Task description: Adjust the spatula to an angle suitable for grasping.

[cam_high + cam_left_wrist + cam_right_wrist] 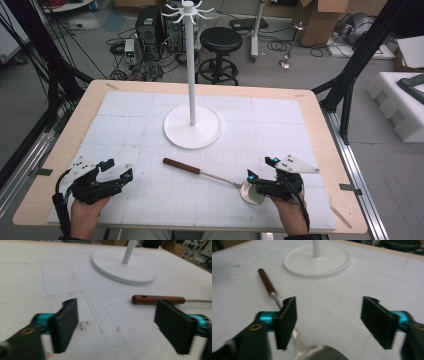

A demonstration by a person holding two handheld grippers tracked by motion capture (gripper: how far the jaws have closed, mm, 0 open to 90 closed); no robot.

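Note:
A ladle lies flat on the white mat, its brown wooden handle (181,166) pointing left and its metal bowl (248,193) at the front right. My right gripper (261,168) hovers just over the bowl, jaws wide open and nothing between them. In the right gripper view the gripper (329,317) looks past the bowl (322,353) and along the handle (267,282). My left gripper (118,169) sits at the front left, open and empty. In the left gripper view the gripper (118,315) frames bare mat, with the handle (157,300) just beyond its right jaw.
A white stand (192,70) with a round base (175,131) and hooks at its top rises from the middle of the mat; the base (122,267) lies ahead of the left gripper. The wooden table edge (320,125) borders the mat. A stool (220,42) and cables sit on the floor beyond.

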